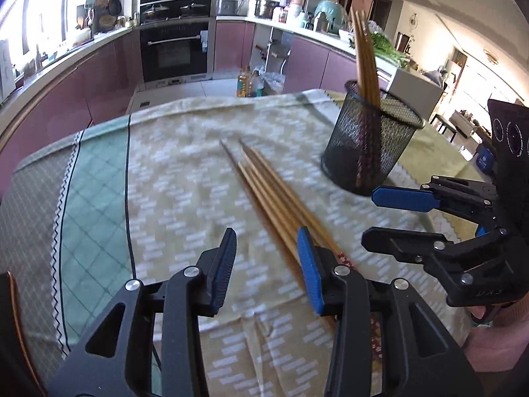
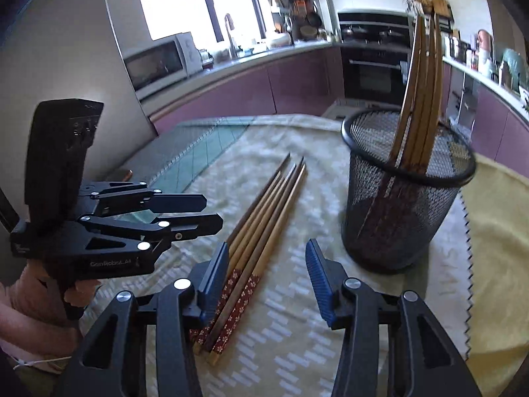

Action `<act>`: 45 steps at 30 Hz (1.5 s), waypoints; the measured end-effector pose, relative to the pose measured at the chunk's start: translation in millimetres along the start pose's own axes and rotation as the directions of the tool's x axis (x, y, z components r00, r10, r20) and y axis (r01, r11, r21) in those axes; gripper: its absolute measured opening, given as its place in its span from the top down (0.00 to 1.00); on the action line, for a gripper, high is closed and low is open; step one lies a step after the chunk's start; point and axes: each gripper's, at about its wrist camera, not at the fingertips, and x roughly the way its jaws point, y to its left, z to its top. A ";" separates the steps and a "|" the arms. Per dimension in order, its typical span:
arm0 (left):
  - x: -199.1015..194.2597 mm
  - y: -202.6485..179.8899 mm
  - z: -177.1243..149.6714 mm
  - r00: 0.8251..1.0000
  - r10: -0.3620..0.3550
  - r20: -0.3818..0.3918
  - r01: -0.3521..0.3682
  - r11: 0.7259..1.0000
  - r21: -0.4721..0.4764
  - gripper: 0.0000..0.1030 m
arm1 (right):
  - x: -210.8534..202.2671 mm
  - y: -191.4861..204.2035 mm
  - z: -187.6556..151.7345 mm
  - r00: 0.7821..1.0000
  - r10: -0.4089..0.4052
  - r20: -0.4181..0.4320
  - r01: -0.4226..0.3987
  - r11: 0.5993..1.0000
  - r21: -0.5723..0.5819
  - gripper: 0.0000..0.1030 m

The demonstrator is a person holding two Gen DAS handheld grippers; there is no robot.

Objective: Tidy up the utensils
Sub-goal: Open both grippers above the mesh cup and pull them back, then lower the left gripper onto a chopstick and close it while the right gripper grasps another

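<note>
Two grippers hover above the cloth-covered table [image 2: 297, 357]. The left gripper [image 1: 267, 266], jaws wide, holds nothing; loose chopsticks [image 2: 264, 211] lie flat between both grippers. The right gripper [image 2: 267, 279], likewise spread and empty, faces the mesh holder [image 2: 406, 198] far right, containing upright chopsticks [image 2: 421, 92].

Chopsticks [image 2: 264, 211] flat beside mesh holder [image 2: 403, 198]

A: Where do the loose chopsticks [image 2: 261, 231] lie?
B: Flat on the tabletop [image 2: 297, 347], left of the holder [image 2: 403, 198].
A: And inside the holder?
B: More chopsticks [image 2: 420, 92], standing, leaning.
</note>
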 end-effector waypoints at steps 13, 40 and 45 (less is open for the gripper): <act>13.7 -3.8 -0.6 0.999 -0.003 -0.043 0.002 1.000 -0.014 0.64 | 23.1 2.6 -5.2 0.996 -0.023 -0.083 0.026 0.999 0.031 0.73; 34.2 5.1 18.6 0.994 0.032 -0.108 -0.034 0.999 -0.018 0.73 | 41.5 0.7 8.3 0.987 -0.118 -0.110 0.120 0.993 0.009 0.82; 40.8 6.4 27.6 0.993 0.045 -0.113 -0.048 0.998 -0.027 0.83 | 47.2 -0.4 13.7 0.986 -0.129 -0.101 0.132 0.991 0.015 0.85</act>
